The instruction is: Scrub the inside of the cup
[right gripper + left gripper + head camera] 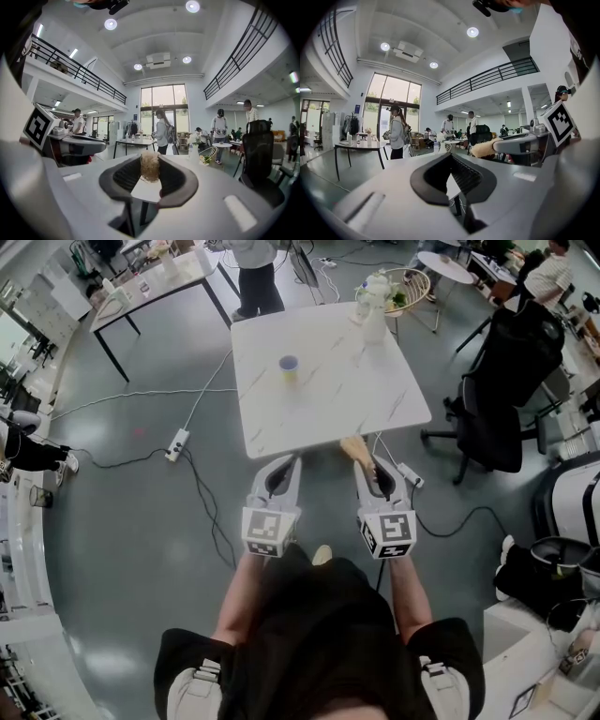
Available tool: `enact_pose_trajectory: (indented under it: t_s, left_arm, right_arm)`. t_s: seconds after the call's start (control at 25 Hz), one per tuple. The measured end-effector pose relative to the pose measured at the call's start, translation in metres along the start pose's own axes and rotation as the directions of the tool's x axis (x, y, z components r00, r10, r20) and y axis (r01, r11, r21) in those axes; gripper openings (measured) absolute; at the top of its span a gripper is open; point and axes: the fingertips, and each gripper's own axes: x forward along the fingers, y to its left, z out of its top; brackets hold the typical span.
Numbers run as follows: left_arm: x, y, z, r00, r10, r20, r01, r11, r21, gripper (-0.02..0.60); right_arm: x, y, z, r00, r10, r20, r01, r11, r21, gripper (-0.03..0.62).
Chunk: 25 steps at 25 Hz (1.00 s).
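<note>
Fig.: small blue-rimmed yellow cup at 12 o'clock on white marble table | we judge it light, tippy; grasp outer wall | left gripper closed, empty | right gripper clamps tan fibrous scrubber

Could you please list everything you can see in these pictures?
Table: one, white marble, ahead of the person.
Cup: one, yellow with blue rim, on table.
Bottles: clear, count unclear, table's far corner.
Chair: one, black, right of table.
Power strip: one, white, floor left of table.
Scrubber: one, tan, between right jaws.
Left gripper: one, grey, shut, empty.
Right gripper: one, grey, shut on scrubber.
</note>
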Motion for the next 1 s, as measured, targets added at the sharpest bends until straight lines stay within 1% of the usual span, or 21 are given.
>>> enact_pose_trajectory:
  t_s: [0.16, 0.32, 0.56, 0.72, 1.0]
  left_arm:
    - [0.008, -0.004, 0.005, 1.0, 0.005, 0.003, -0.005, 1.0, 0.004, 0.008]
    - [0.017, 0.001, 0.001, 1.0, 0.007, -0.02, -0.007, 1.0, 0.009, 0.008]
    - [0.049, 0.01, -0.008, 0.999, -0.002, -0.045, 0.003, 1.0, 0.02, 0.008]
    - [0.077, 0.025, -0.008, 0.999, -0.008, -0.039, 0.008, 1.0, 0.012, 0.008]
    - [0.13, 0.059, -0.003, 0.999, -0.014, -0.041, 0.014, 1.0, -0.001, 0.008]
  right_arm:
    - [0.003, -0.012, 0.001, 1.0, -0.002, -0.003, 0.002, 1.0, 0.006, 0.104]
    - [0.013, -0.014, 0.002, 1.0, 0.012, -0.002, -0.012, 1.0, 0.016, 0.104]
    - [0.039, -0.032, -0.007, 1.0, 0.006, -0.016, -0.005, 0.999, 0.039, 0.104]
    - [0.063, -0.044, -0.01, 1.0, -0.001, -0.028, 0.002, 0.999, 0.039, 0.105]
    - [0.12, -0.061, 0.001, 0.999, 0.004, -0.044, -0.003, 0.999, 0.033, 0.104]
